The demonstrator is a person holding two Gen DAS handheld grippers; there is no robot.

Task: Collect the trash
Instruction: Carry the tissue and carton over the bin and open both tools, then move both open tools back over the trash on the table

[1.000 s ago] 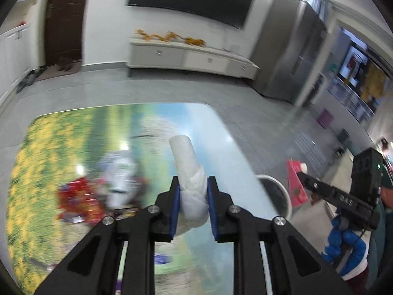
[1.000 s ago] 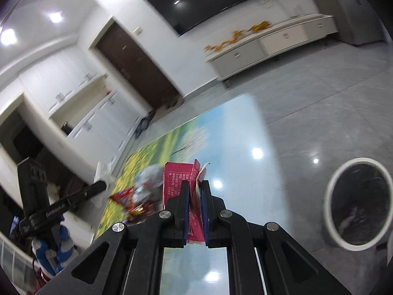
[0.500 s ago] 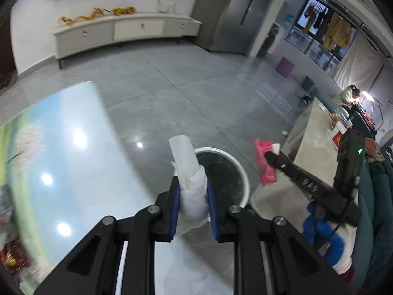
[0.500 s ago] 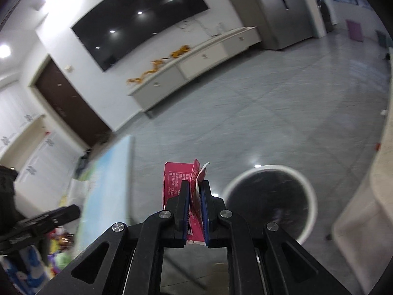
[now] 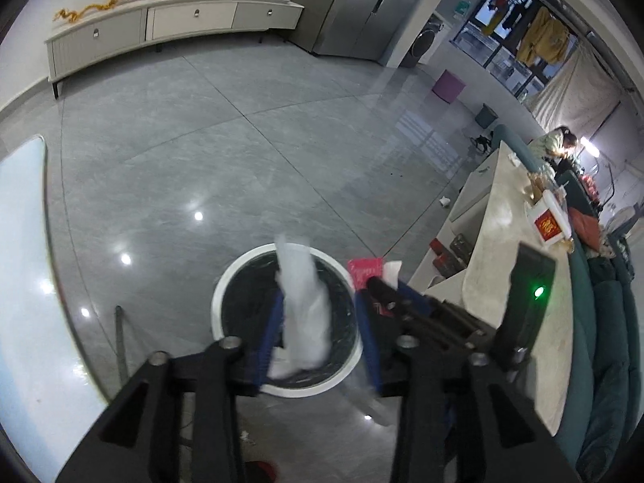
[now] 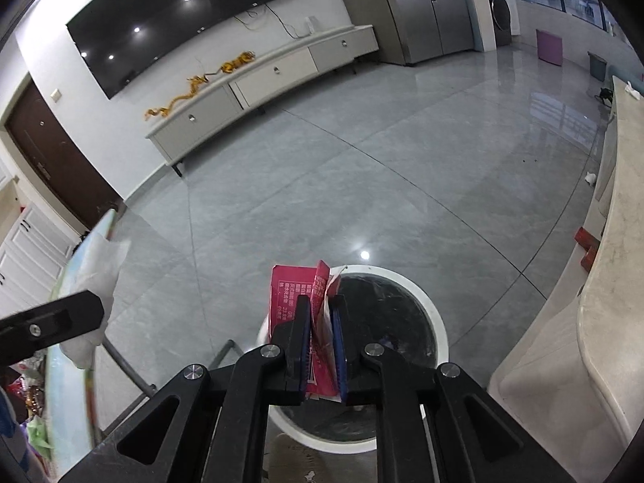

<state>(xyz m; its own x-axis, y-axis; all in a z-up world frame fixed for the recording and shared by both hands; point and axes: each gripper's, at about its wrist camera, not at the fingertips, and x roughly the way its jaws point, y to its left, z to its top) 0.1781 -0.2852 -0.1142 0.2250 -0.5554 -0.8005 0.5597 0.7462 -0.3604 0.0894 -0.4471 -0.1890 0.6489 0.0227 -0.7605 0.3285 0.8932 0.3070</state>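
In the left wrist view, the edge of a table [image 5: 24, 265] with a glossy printed top shows at the far left. The left gripper [image 5: 318, 338] points down at a round white bin [image 5: 219, 294] with a dark liner, standing on the grey tiled floor [image 5: 225, 153]. Its jaws are opening: the 2 blue pads stand apart, and a crumpled white tissue [image 5: 304, 314] hangs between them, blurred. It lies against the left pad, clear of the right one. To the right, the right gripper [image 5: 372, 281] reaches over the bin rim with a red carton [image 5: 364, 269].

In the right wrist view, the left gripper's finger [image 6: 52, 322] and the tissue [image 6: 98, 265] show at the left, beside the table [image 6: 68, 370]. In the middle, the right gripper [image 6: 320, 324] is above the bin [image 6: 438, 322]. Its jaws are opening, only slightly spread, and the flattened carton [image 6: 287, 290] sits between the pads, still touching them. At the right is a pale counter [image 6: 603, 281].
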